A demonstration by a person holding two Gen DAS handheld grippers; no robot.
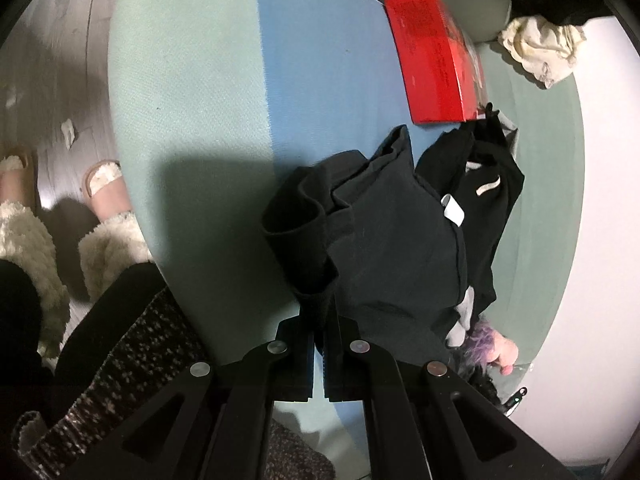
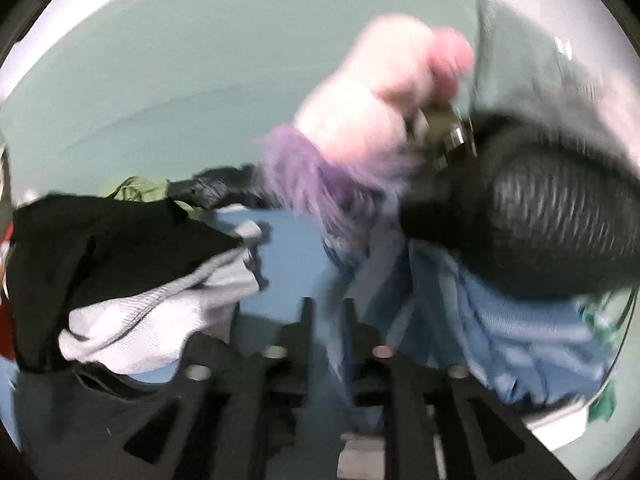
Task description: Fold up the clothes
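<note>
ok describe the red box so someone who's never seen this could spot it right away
Look at the bed's blue-and-green cover. Toward its far end, just beyond the heap of black clothes, lies a flat rectangular red box. It is the only bright red, hard-edged thing among soft fabrics.

- The whole right wrist view is motion-blurred; the hand (image 2: 384, 92) and its purple cuff (image 2: 320, 184) smear together.
- What the right gripper (image 2: 326, 312) pinches cannot be told.
- The black garment (image 1: 384, 232) hides the left gripper (image 1: 318, 316) tips.
- The red box (image 1: 432, 56) lettering is unreadable.
</note>
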